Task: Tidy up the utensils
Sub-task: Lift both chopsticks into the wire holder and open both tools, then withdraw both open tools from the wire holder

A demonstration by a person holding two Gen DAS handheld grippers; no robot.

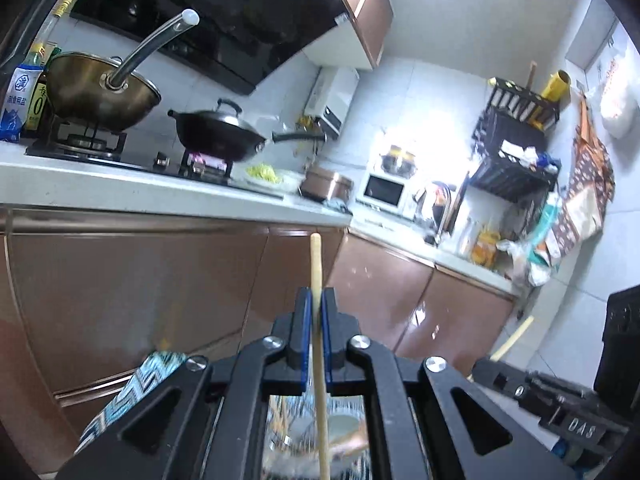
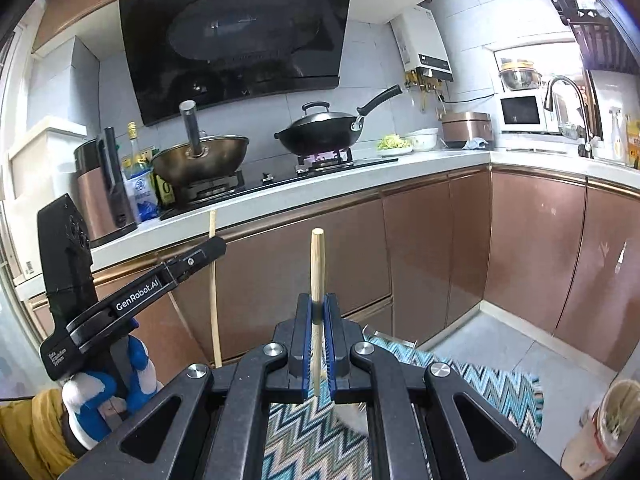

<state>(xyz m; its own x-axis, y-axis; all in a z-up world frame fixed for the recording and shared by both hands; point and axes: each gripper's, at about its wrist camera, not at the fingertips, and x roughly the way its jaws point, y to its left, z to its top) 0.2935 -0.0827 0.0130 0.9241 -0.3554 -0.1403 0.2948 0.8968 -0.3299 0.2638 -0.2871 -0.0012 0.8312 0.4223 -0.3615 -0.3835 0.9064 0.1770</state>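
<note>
My left gripper [image 1: 316,300] is shut on a pale wooden chopstick [image 1: 315,264] that stands nearly upright and runs down through the jaws. My right gripper [image 2: 318,304] is shut on a second wooden chopstick [image 2: 317,260], whose blunt end points up. In the right wrist view the left gripper [image 2: 218,246] shows at the left with its chopstick [image 2: 214,300], held by a hand in a blue and white glove [image 2: 108,392]. In the left wrist view the right gripper [image 1: 480,372] sits at the lower right with its chopstick [image 1: 514,338] sticking up. Both grippers hang in front of the brown cabinets.
A white counter [image 2: 320,196] carries a brass wok [image 2: 200,160], a lidded black wok [image 2: 320,130] on a lit burner, a plate of chopped greens [image 2: 394,146] and a rice cooker [image 2: 466,128]. A zigzag cloth [image 2: 312,440] lies below. A pinkish cup [image 2: 600,432] stands at lower right.
</note>
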